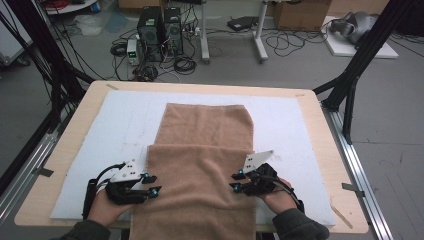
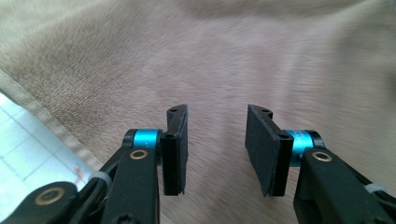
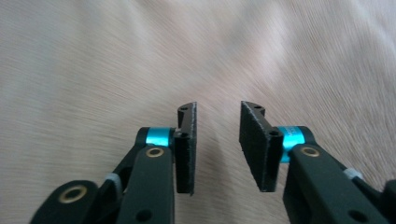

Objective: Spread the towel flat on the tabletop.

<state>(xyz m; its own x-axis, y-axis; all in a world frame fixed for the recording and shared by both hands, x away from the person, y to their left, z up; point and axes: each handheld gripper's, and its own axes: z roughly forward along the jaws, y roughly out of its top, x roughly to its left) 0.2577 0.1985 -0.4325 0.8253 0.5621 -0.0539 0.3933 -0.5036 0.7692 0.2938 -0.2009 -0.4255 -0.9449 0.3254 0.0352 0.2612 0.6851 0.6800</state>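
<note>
The left gripper (image 1: 152, 184) hovered at the towel's left edge with its jaws partly apart and nothing between them; in the left gripper view (image 2: 216, 149) the gap showed bare tan pile. The right gripper (image 1: 235, 181) stood at the towel's right edge, its jaws likewise narrowly parted and empty, as the right gripper view (image 3: 217, 147) made plain. Each was borne by a hand (image 1: 107, 207) coming in from 6 o'clock, the other hand (image 1: 277, 199) mirroring it.

The towel (image 1: 200, 150) lay down the middle of the counter, a folded-over layer on its near half leaving a step across it, and its far end reached toward 12 o'clock. Under it was a white mat (image 1: 120, 120), which covered most of the wooden counter (image 1: 320, 130).

Beyond the counter, toward 12 o'clock, the grey floor (image 1: 300, 65) carried two computer towers (image 1: 160, 32) amid tangled cables, the legs of a white stand (image 1: 232, 42), and a cardboard box (image 1: 300, 14). Black frame struts (image 1: 360, 65) rose at 2 o'clock and at 10 o'clock.

The towel's near end ran off the bottom of the high view, so its full length could not be told. Both gripper views were blurred, and the weave there was hard to read; a strip of the mat (image 2: 28, 149) showed at 8 o'clock in the left gripper view.
</note>
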